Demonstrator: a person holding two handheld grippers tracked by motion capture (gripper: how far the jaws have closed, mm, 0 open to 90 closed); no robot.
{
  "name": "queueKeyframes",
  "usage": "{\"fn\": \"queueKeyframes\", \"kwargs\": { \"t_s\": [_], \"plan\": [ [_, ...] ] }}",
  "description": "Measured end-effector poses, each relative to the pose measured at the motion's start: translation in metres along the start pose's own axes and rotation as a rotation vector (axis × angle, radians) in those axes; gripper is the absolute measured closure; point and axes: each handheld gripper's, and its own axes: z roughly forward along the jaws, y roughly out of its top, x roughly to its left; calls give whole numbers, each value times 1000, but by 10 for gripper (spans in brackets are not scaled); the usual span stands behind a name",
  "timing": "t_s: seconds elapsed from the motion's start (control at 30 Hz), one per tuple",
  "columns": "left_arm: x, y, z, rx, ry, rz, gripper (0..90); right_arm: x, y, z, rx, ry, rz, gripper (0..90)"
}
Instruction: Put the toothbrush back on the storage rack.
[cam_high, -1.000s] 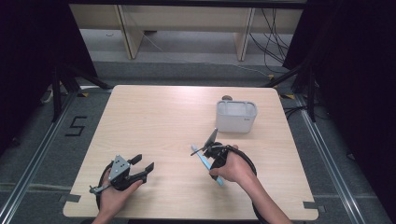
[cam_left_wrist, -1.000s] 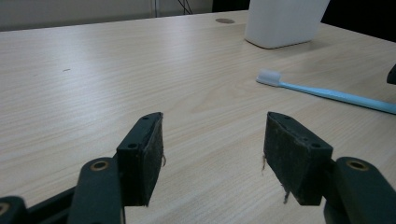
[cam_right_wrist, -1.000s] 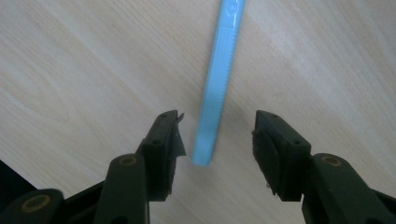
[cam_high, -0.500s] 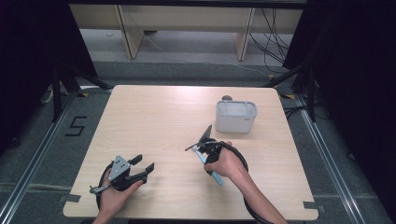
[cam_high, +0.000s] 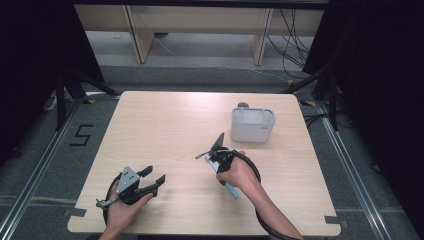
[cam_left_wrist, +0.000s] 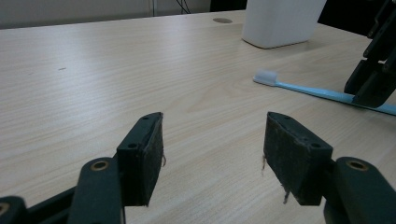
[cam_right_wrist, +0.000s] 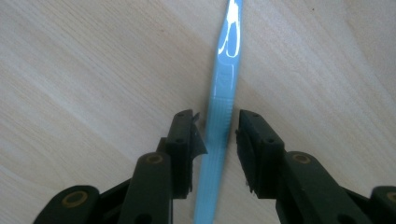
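- Pale wood of the table (cam_high: 165, 125) is carrying everything in the high view: the right gripper (cam_high: 216, 152) is sitting just right of centre over a light-blue toothbrush (cam_high: 231, 189), whose handle is poking out toward the lower right from under the hand, while a white container (cam_high: 252, 125) is standing near it, up and to the right. The left gripper (cam_high: 152, 179) is resting at lower left, well apart from the brush.
- Left gripper view: its jaws are standing wide with nothing between them. The toothbrush (cam_left_wrist: 322, 92) is lying flat at right of the frame, white head pointing left, with the right gripper (cam_left_wrist: 373, 77) coming down on its handle.
- Right gripper view: the jaws have just been closing and are straddling the toothbrush (cam_right_wrist: 223, 112) handle; a sliver of gap is showing on each side, so they are not yet pinching it.
- Risks, as I judge them: the slim, glossy handle is lying flat, so the pads may scrape the wood and catch too little of it; a grip off the handle's middle could let the brush swing or slip out when lifted.
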Motion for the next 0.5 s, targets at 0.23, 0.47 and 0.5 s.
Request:
{"fn": "queueKeyframes", "kwargs": {
  "t_s": [0.23,0.47,0.5],
  "plan": [
    [0,0,0,0,-1,-1,372,1,4,1,12,-16,21,704],
    [0,0,-1,12,5,3,373,4,6,2,31,-25,54,721],
    [0,0,-1,8,2,1,373,3,7,2,30,-29,40,726]
  ]
}}
